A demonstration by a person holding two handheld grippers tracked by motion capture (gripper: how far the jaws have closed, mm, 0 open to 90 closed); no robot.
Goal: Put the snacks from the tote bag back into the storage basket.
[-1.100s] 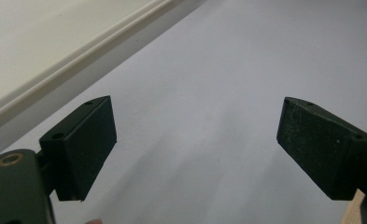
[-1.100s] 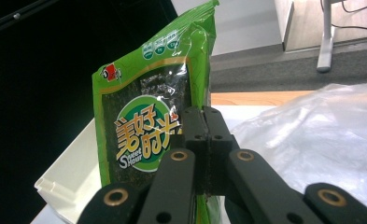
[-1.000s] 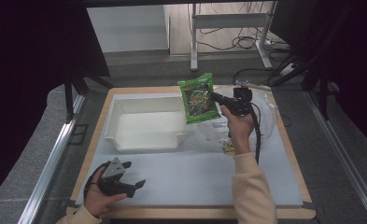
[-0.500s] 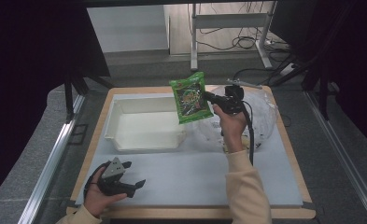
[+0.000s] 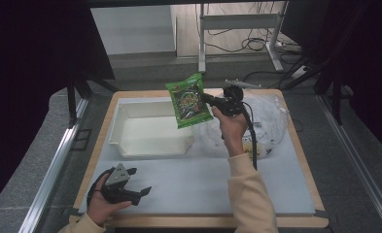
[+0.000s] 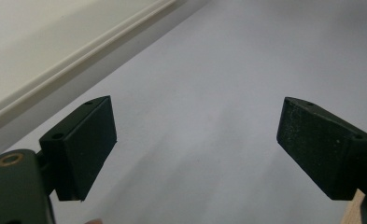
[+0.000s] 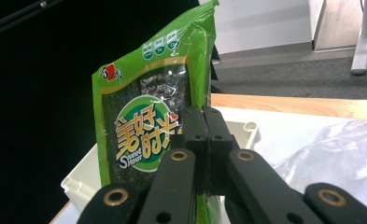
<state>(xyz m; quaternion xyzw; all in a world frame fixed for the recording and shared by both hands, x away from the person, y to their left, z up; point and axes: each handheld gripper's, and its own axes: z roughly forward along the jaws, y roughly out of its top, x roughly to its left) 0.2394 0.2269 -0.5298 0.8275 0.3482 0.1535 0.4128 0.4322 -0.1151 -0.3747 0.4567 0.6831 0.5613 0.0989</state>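
A green snack packet (image 5: 189, 100) hangs in the air above the right end of the white bin (image 5: 130, 141). My right gripper (image 5: 207, 100) is shut on the packet's right edge, held up by a hand in a cream sleeve. In the right gripper view the two black jaws pinch the packet (image 7: 144, 126) at its side, with the bin's rim (image 7: 246, 127) behind it. My left gripper (image 5: 141, 192) rests low at the table's front left, open. The left gripper view has its fingers (image 6: 85, 140) wide apart over the bare white mat, nothing between them.
A crumpled clear plastic bag (image 5: 264, 119) lies on the mat right of the bin, behind the right hand. The white mat (image 5: 198, 184) covers a wooden-edged table (image 5: 217, 221). Beyond the far edge stand a desk frame and cables on the floor (image 5: 247, 43).
My right gripper has lifted the green packet higher and carried it left, from beside the bin's right edge to over its right end. The left gripper has stayed put.
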